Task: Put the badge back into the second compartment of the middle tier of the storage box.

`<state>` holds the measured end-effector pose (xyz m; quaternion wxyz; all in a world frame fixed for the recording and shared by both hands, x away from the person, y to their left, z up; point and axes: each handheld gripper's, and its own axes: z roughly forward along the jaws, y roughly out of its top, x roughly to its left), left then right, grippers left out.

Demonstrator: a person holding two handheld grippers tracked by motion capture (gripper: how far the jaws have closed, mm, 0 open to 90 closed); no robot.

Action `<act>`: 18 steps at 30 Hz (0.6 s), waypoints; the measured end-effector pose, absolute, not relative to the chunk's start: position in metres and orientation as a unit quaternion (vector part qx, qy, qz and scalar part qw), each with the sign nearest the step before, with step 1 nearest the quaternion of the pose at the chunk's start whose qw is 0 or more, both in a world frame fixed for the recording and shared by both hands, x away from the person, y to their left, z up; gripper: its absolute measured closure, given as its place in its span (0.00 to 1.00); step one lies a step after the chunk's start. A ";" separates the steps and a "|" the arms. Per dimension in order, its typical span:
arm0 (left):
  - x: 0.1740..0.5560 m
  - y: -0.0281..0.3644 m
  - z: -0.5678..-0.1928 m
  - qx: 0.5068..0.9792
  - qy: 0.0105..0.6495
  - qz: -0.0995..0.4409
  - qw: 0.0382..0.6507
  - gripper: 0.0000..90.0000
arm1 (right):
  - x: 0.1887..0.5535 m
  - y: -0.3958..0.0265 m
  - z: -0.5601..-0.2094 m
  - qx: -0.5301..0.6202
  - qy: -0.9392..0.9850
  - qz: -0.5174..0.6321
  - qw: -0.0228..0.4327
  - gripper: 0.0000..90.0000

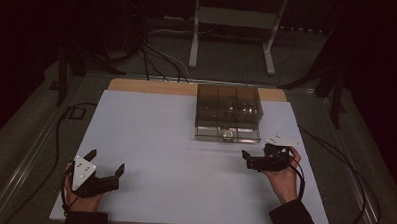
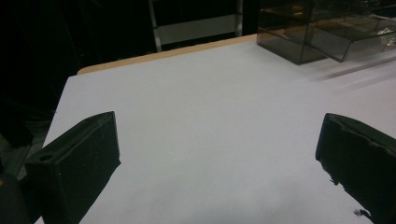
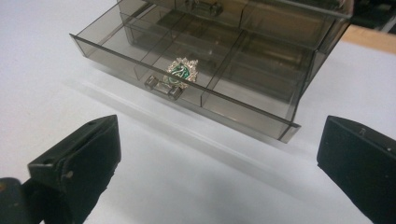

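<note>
The right tongs (image 1: 255, 160) are held wide open and empty, low over the desk (image 1: 175, 156), just in front of a smoked clear plastic organiser box (image 1: 229, 110). The left tongs (image 1: 104, 171) are likewise spread wide with nothing between the jaws, resting well apart at the near left of the desk. In the right gripper view, the bottom drawer (image 3: 187, 79) is seen pulled out, its divided compartments exposed. A small ornate brooch (image 3: 181, 70), silver-toned with a green centre, lies in the middle front compartment, just behind the drawer handle (image 3: 163, 87). The brooch is judged light, rigid and somewhat delicate, with fine points that could snag or bend; a grasp across its outer edges is advised, with gentle pressure. The drawer is judged light, stiff and smooth-walled, likely to slip if pinched on a wall; the small clear handle offers the surest hold. The box may slide on the desk when the drawer is pushed.
</note>
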<state>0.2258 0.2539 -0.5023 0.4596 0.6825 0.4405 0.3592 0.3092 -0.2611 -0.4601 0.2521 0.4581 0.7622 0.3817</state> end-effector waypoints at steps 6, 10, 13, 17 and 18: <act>0.225 0.254 -0.502 0.683 0.440 0.363 0.457 0.01 | 0.300 -0.264 -0.463 0.450 0.761 0.382 0.269 0.00; 0.225 0.254 -0.501 0.683 0.441 0.365 0.454 0.01 | 0.291 -0.272 -0.473 0.458 0.753 0.388 0.270 0.01; 0.225 0.253 -0.501 0.683 0.442 0.365 0.453 0.01 | 0.286 -0.277 -0.479 0.461 0.747 0.397 0.269 0.01; 0.225 0.253 -0.501 0.683 0.443 0.365 0.452 0.01 | 0.276 -0.284 -0.485 0.461 0.738 0.410 0.273 0.01; 0.225 0.253 -0.501 0.683 0.444 0.364 0.452 0.01 | 0.274 -0.286 -0.486 0.462 0.737 0.412 0.273 0.01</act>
